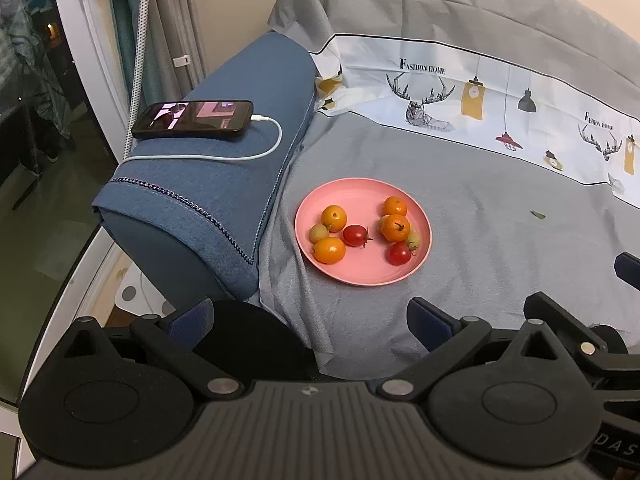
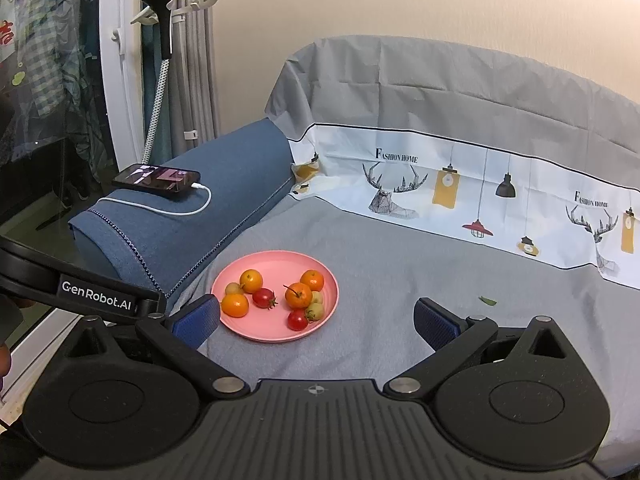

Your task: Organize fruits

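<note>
A pink plate [image 1: 360, 274] lies on the grey sofa cover and also shows in the right wrist view [image 2: 256, 330]. It holds several orange fruits [image 1: 395, 227] [image 2: 298, 295], two red cherry tomatoes [image 1: 355, 235] [image 2: 263, 298] and small yellow-green fruits [image 1: 319, 233] [image 2: 315, 311]. My left gripper [image 1: 310, 322] is open and empty, held back from the plate's near edge. My right gripper [image 2: 316, 322] is open and empty, with its left finger pad [image 2: 196, 320] just left of the plate.
A phone [image 1: 194, 119] on a white charging cable [image 1: 256, 152] rests on the blue sofa armrest [image 1: 208, 200] left of the plate. A small green leaf [image 1: 537, 214] lies on the cover to the right. A patterned white sheet [image 1: 480, 92] lines the backrest.
</note>
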